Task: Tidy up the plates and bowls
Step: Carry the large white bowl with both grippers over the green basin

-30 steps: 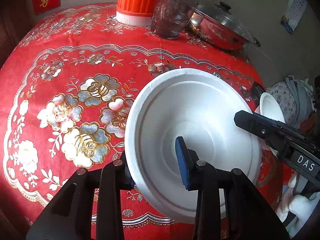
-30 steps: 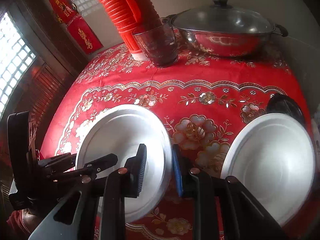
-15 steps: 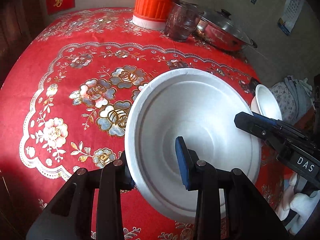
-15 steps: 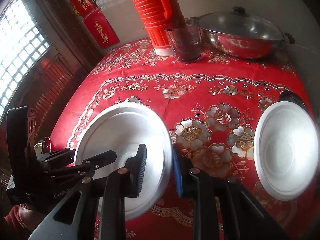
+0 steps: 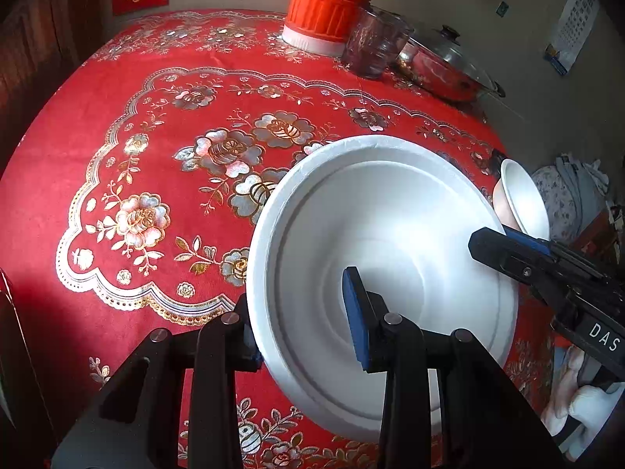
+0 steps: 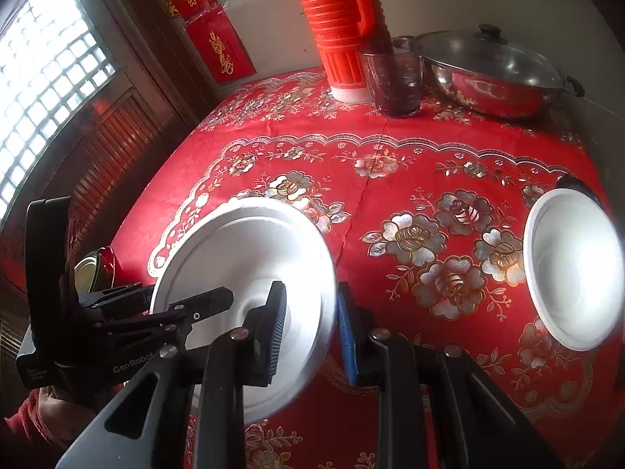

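Observation:
A white plate is held above the red floral tablecloth by both grippers. My left gripper is shut on the plate's near rim. My right gripper is shut on the plate's opposite rim, and the plate shows in the right wrist view. The right gripper shows at the plate's right edge in the left wrist view. A second white bowl sits on the table at the right edge. It also shows in the left wrist view.
At the table's back stand an orange thermos, a glass cup and a lidded steel pot. A dark item lies behind the right bowl. A window and wooden shutters are at the left.
Both grippers have lifted and pulled the plate back from the table. The thermos, cup, pot and the second bowl look farther away.

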